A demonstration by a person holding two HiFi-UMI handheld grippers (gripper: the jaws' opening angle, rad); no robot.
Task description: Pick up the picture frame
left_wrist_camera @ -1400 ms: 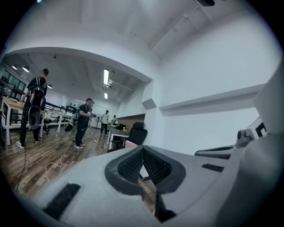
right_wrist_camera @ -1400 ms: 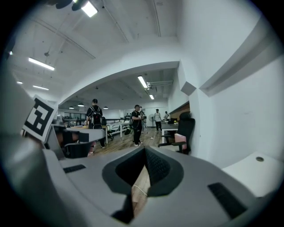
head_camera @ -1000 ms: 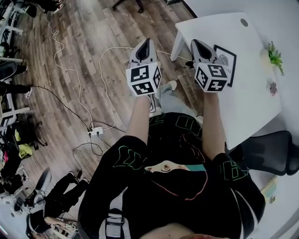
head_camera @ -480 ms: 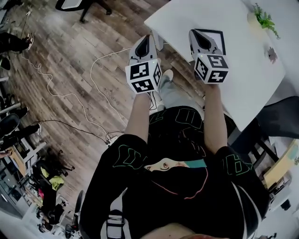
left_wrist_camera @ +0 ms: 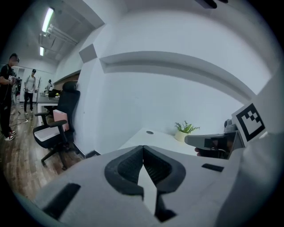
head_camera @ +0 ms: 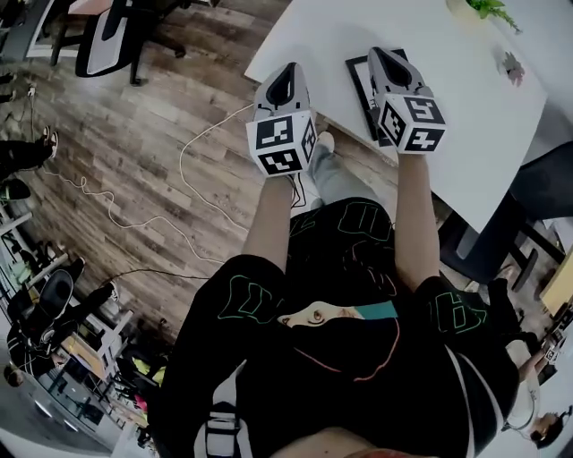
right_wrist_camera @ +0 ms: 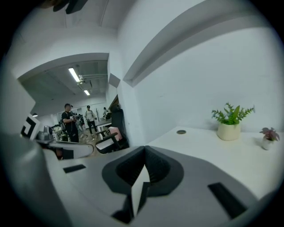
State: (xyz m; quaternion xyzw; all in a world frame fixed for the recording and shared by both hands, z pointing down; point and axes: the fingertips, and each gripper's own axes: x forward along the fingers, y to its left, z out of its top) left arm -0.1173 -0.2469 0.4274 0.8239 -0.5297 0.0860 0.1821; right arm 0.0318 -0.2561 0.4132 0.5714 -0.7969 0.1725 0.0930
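Observation:
The picture frame, black-edged, lies flat on the white table near its front edge. My right gripper hovers over it and hides most of it. The jaws are shut with nothing between them, as the right gripper view shows. My left gripper hangs at the table's left edge, beside the frame and apart from it. It is shut and empty too. The frame appears in neither gripper view.
A potted green plant and a small pink plant stand at the table's far side. An office chair stands on the wood floor at the left, a dark chair at the right. Cables trail across the floor.
Both grippers have swung over toward the table. The right one, earlier short of the frame, now hangs above it. The left one has reached the table's edge. Both stay shut.

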